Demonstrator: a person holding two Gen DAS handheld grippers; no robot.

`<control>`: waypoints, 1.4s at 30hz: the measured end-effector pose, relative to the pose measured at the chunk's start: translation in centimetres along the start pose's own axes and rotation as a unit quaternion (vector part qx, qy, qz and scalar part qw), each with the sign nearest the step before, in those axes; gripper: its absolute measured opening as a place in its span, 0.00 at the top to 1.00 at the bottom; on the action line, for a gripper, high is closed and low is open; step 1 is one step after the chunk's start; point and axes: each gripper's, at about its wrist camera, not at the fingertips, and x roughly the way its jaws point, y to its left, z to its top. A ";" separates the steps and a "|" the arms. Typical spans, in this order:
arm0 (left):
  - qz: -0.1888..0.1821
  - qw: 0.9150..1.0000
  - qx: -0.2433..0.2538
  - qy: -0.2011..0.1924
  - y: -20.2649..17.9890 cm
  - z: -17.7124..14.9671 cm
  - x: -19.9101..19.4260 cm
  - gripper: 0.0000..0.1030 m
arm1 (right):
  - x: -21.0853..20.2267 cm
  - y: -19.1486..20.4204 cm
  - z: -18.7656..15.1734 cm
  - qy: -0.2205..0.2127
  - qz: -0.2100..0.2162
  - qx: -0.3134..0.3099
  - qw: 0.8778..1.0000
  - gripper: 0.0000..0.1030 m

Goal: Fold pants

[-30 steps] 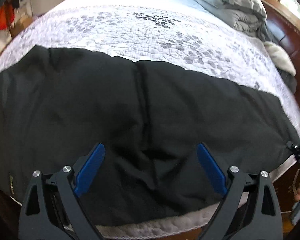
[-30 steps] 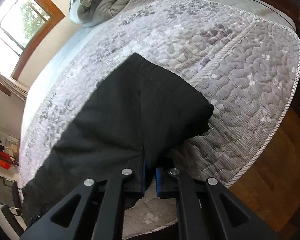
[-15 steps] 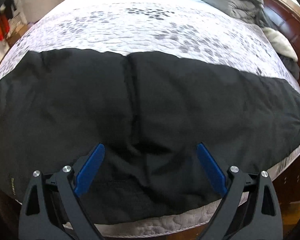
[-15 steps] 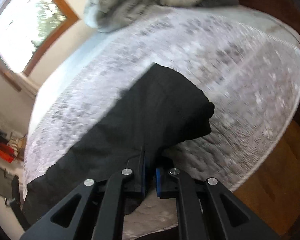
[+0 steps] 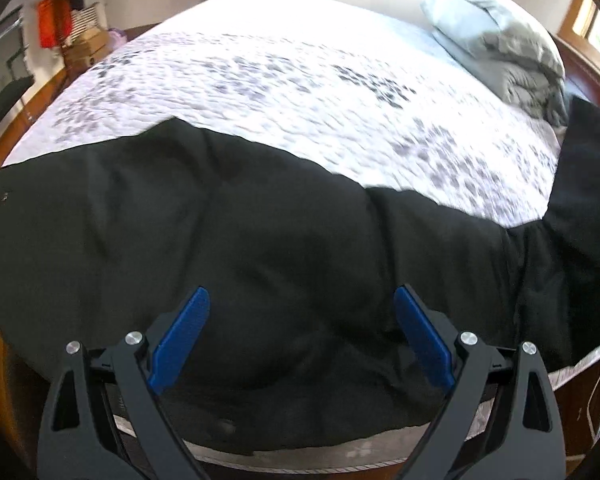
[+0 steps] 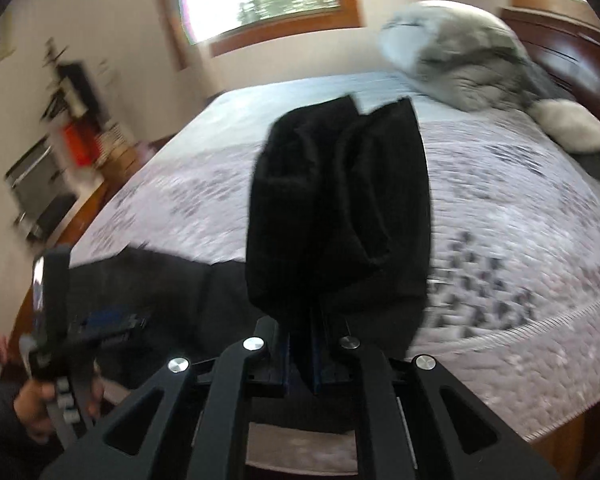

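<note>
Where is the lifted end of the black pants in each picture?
Left wrist view: the lifted end of the black pants hangs at the far right edge, above the bed.
Right wrist view: it fills the middle, rising from the shut right claw.
Shared landmark: the grey bundled comforter at the head of the bed, upper right in both.
</note>
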 end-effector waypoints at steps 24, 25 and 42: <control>0.048 0.997 -0.026 0.056 6.5 -0.3 0.6 0.09 | 8.1 9.8 -7.2 0.190 0.112 -0.102 0.970 0.45; 0.048 0.997 -0.025 0.056 6.5 -0.3 0.6 0.09 | 7.6 9.8 -7.0 0.187 0.131 -0.092 0.969 0.38; 0.041 0.997 -0.038 0.059 7.8 -0.8 0.4 0.09 | 9.5 10.3 -6.1 0.177 0.086 -0.081 0.977 0.83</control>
